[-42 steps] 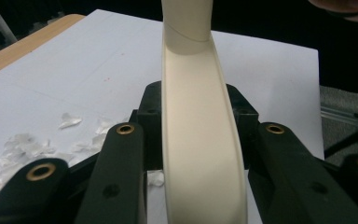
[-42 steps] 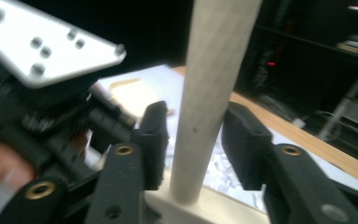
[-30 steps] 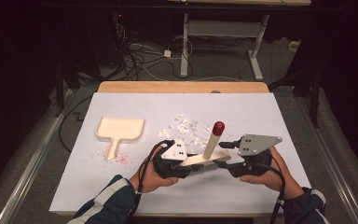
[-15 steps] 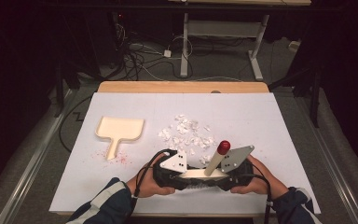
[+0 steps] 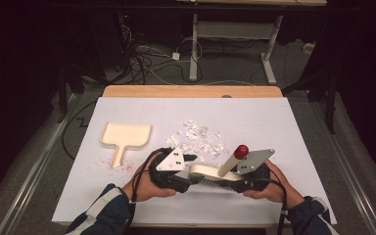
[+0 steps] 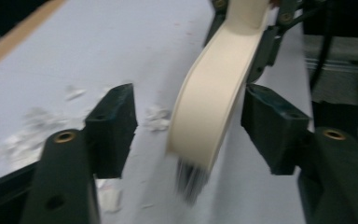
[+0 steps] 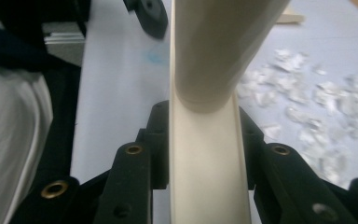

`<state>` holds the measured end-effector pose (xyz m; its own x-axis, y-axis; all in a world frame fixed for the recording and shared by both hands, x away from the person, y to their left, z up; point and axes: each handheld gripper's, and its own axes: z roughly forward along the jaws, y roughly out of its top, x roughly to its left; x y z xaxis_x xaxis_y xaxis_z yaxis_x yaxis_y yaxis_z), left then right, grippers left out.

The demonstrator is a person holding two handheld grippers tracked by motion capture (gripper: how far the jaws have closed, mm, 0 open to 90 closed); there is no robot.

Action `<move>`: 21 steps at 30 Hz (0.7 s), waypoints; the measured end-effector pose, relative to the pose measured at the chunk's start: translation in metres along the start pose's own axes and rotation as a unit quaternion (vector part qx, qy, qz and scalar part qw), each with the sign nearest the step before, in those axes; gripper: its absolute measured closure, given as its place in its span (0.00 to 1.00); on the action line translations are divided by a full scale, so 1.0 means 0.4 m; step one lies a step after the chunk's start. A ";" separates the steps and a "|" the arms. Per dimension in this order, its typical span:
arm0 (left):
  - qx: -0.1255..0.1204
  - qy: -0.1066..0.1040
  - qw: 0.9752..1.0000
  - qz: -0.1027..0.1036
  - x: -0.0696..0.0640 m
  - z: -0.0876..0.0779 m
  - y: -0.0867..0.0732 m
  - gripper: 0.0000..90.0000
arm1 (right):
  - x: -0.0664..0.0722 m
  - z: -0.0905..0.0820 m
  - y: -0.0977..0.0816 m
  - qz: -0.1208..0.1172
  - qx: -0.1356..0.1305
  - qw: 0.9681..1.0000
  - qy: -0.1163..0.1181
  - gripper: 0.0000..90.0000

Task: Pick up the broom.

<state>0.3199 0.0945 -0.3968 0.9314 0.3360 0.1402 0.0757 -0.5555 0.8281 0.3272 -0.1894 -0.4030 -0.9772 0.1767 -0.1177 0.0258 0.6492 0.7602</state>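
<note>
Brush (image 5: 210, 172) with a cream body, dark bristles and a red-tipped handle sits just above the counter (image 5: 293, 127) near its front edge, passing from one gripper to the other. The right gripper (image 7: 205, 154) has its fingers clenched on the flat cream back of the brush, having just been closing onto it. The left gripper (image 6: 189, 126) has just been opening: its fingers stand released on either side of the brush body, one of them close against it but no longer pinching.

Paper scraps (image 5: 198, 139) lie scattered just behind the brush, toward the middle of the counter, and a wooden dustpan (image 5: 125, 137) rests well apart toward the left edge.

To finish this handover cleanly, the left gripper should probably back straight away from the brush without snagging the bristles, while the right keeps a firm, square hold so the head does not twist. Then the bristles can be set down behind the scraps for sweeping toward the dustpan.
</note>
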 end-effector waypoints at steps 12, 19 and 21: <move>-0.004 0.156 0.986 -0.052 0.052 -0.127 -0.098 0.26 | -0.031 -0.057 -0.007 0.039 -0.032 0.996 -0.071 0.75; 0.025 0.203 0.975 -0.087 0.052 -0.177 -0.176 0.25 | -0.049 -0.082 -0.015 0.075 -0.037 0.990 -0.112 0.75; 0.031 0.207 0.973 -0.096 0.045 -0.184 -0.198 0.25 | -0.054 -0.087 -0.017 0.083 -0.039 0.989 -0.119 0.75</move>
<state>0.3045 0.2007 -0.4199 0.6760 0.7083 0.2031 0.2681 -0.4932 0.8276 0.3406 -0.2232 -0.3834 -0.8835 0.4507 -0.1281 0.1556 0.5401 0.8271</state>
